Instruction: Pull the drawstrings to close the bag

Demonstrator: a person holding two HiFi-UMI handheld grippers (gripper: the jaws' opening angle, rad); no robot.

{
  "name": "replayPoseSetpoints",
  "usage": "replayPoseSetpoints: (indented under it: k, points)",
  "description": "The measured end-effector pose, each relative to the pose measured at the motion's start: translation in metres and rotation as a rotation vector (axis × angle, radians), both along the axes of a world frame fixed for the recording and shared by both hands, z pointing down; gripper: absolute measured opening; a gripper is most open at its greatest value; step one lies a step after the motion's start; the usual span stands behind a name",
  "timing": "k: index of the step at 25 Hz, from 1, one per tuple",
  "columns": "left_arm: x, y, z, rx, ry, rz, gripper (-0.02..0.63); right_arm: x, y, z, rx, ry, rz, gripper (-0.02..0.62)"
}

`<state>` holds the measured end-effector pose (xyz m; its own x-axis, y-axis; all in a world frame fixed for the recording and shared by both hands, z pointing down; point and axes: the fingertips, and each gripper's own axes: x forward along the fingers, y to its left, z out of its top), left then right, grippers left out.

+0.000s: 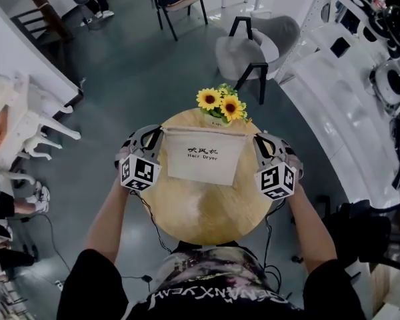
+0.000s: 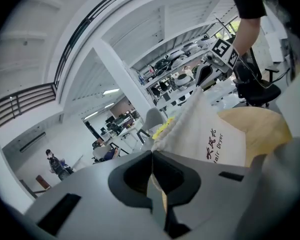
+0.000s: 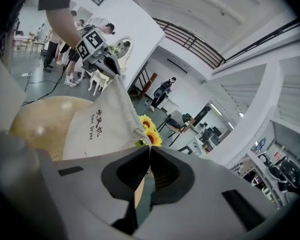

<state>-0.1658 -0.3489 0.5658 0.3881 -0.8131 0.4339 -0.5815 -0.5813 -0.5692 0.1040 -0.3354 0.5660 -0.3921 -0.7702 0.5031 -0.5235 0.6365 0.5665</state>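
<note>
Tightly, left tongs (image 2: 153,152) clamped on bag (image 2: 210,130) corner, right tongs (image 3: 150,148) likewise

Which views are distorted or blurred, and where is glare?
Head view: sharp, the bag print reads clearly; a soft sheen lies on the table. Left gripper view and right gripper view: fisheye, dark corners, bent beams; the near jaws look soft.

Bright, even indoor light overhead; soft glare on my round wooden surface (image 1: 207,212). Both gripper views fisheye-warped, black corners, near gripper bodies blurred. Head view sharp.
</note>
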Motion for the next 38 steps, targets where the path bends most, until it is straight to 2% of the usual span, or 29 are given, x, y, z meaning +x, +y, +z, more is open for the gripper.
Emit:
replayPoseSetpoints:
  k: [26, 38]
  points:
    - [0.010, -0.026, -0.178, 0.294, -0.025, -0.002, 0.018, 0.011, -0.028, -0.182, 0.336, -0.047, 0.020, 0.008]
    - [0.017, -0.038, -0.256, 0.386, -0.052, 0.003, 0.018, 0.017, -0.034, -0.263, 0.470, -0.048, 0.034, 0.009]
